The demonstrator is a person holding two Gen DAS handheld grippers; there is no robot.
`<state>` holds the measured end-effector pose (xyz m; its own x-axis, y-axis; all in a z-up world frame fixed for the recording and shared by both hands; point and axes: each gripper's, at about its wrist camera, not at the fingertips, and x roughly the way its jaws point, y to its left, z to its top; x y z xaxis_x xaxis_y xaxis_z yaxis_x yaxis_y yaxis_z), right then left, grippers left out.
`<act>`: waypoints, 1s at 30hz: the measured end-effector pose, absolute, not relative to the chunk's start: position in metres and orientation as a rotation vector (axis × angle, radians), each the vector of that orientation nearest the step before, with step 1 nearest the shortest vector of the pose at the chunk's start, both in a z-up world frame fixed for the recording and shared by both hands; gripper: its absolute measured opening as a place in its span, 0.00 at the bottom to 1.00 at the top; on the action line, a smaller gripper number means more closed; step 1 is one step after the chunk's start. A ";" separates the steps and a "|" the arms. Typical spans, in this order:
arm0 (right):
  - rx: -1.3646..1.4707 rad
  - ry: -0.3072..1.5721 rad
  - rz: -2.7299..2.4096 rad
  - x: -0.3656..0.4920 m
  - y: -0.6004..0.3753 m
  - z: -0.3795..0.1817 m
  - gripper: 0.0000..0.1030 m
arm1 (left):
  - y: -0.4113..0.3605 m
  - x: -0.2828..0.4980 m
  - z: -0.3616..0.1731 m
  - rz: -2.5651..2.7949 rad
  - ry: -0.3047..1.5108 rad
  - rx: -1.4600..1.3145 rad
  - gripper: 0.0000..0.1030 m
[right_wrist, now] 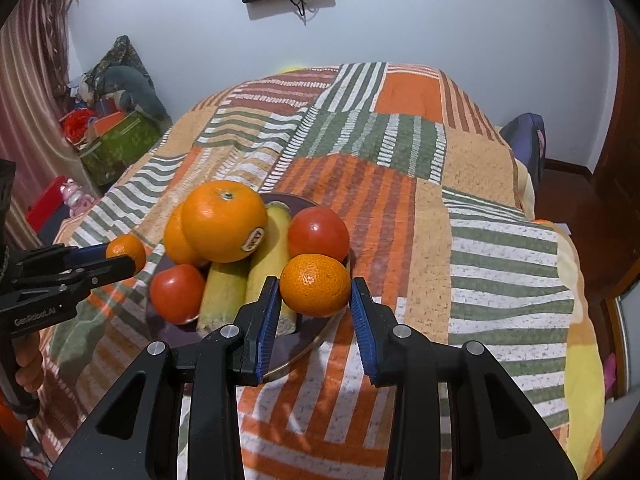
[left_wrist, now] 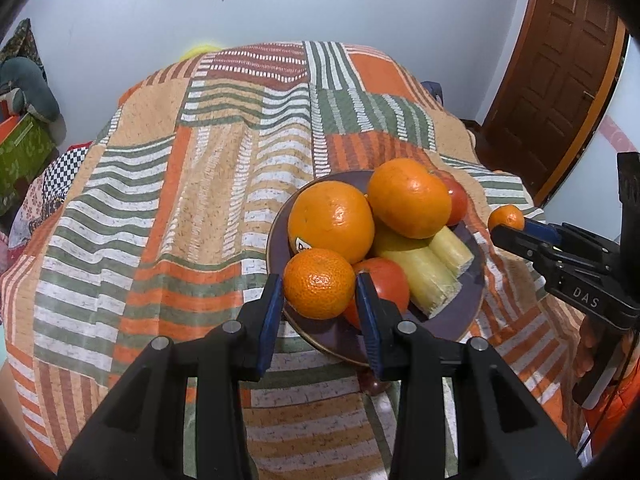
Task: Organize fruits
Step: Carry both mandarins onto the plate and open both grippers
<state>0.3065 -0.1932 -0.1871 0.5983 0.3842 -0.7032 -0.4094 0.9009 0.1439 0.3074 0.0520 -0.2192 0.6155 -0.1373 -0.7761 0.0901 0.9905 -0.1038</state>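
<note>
A dark purple plate [left_wrist: 468,304] on the striped bedspread carries two large oranges [left_wrist: 332,226], two red tomatoes [left_wrist: 386,284] and two pale yellow-green cut pieces [left_wrist: 424,276]. My left gripper [left_wrist: 318,300] is shut on a small mandarin [left_wrist: 319,280], held over the plate's near left rim. My right gripper [right_wrist: 315,294] is shut on another small mandarin [right_wrist: 315,282], over the plate's right edge [right_wrist: 312,332]. Each gripper also shows in the other view: the right gripper [left_wrist: 510,226] beside the plate, the left gripper [right_wrist: 122,256] at its left side.
The patchwork bedspread [left_wrist: 200,200] covers a bed that drops off at its edges. A brown door [left_wrist: 560,72] stands at the right. Green boxes and clutter [right_wrist: 120,144] sit on the floor at the left. A hand [right_wrist: 28,364] holds the left gripper's handle.
</note>
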 end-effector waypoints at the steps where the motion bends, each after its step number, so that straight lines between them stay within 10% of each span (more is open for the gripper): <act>1: -0.035 0.812 0.459 0.308 -0.193 -0.189 0.31 | 0.052 0.310 -0.222 -0.131 0.904 -0.058 0.36; 30: -0.033 0.845 0.456 0.315 -0.189 -0.195 0.43 | 0.056 0.314 -0.226 -0.102 0.910 -0.063 0.49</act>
